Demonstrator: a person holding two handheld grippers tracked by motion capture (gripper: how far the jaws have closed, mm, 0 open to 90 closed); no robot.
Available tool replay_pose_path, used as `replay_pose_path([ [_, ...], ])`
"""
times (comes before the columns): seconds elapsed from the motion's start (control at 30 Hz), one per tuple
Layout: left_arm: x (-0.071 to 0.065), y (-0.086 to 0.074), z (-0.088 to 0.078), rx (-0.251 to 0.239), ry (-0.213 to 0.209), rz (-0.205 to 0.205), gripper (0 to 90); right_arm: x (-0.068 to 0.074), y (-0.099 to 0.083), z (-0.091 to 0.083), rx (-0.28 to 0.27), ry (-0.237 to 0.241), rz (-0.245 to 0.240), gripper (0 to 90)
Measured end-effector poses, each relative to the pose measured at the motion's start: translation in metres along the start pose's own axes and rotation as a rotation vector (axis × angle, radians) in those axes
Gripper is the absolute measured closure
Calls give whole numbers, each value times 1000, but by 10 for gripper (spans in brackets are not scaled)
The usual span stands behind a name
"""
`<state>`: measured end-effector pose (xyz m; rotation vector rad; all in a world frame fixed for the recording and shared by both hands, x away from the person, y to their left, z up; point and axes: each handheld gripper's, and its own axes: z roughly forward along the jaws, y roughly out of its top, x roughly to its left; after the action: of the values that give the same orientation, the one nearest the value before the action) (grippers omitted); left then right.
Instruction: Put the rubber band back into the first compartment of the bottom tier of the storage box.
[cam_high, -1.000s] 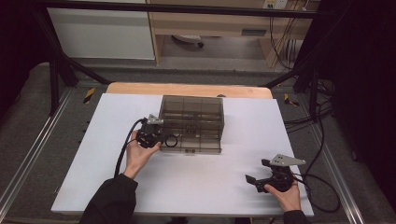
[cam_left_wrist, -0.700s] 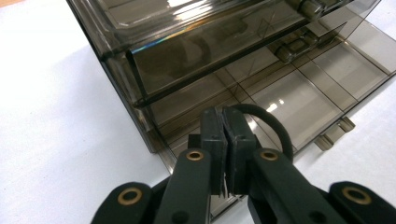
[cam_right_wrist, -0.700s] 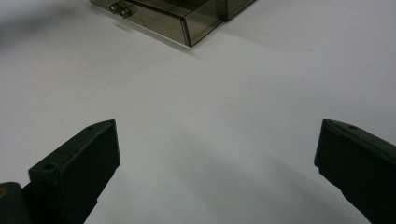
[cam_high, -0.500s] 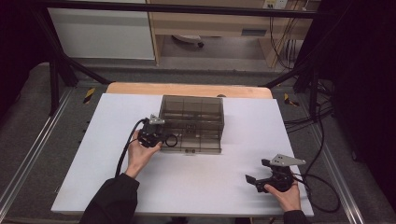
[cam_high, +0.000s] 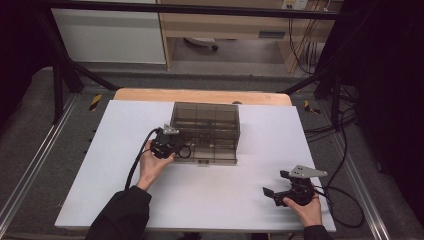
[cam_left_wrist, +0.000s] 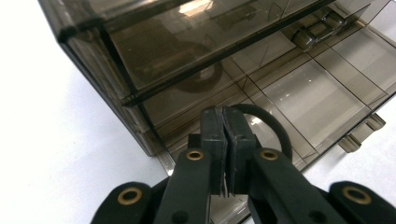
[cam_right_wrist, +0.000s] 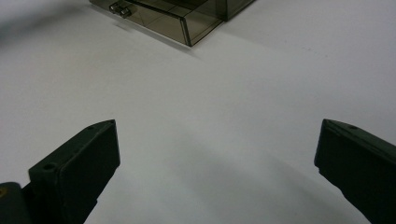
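— While the left gripper (cam_left_wrist: 227, 140) hangs at the cabinet's front corner, what does it have?

— Its jaws are pinched fully together on a thin black ring (cam_left_wrist: 261, 112). The loop sticks out past the tips, over the pulled-out bottom drawer (cam_left_wrist: 322, 98) of the smoky plastic drawer cabinet (cam_high: 205, 125).

— And where is all that on the table (cam_high: 225, 200)?

— From the high view the cabinet sits toward twelve o'clock of the table's middle. The left gripper and ring are at about eight o'clock of the cabinet, right against its front left corner.

— The other tongs?

— The right gripper (cam_right_wrist: 217, 154) rests well apart, at about four o'clock of the cabinet, jaws spread wide with nothing between them, pointing across bare table toward the drawer.

— So which step is this?

— I'd judge it as putting the ring away: carried to the drawer, not yet released.

— What does the next move call for?

— Probably lowering the ring into one of the divided compartments, keeping clear of the partition walls and the drawer above, then parting the jaws. Whether the ring already touches the drawer floor, I can't tell. The right gripper could push the drawer shut afterwards.
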<state>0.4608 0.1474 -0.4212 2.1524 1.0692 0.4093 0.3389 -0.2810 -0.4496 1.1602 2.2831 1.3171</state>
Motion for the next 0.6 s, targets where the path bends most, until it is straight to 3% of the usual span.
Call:
replay_pose_path([
  [0.6,0,-8,10,30,-3,-2,861,0,0,0,0,-1,0,8],
])
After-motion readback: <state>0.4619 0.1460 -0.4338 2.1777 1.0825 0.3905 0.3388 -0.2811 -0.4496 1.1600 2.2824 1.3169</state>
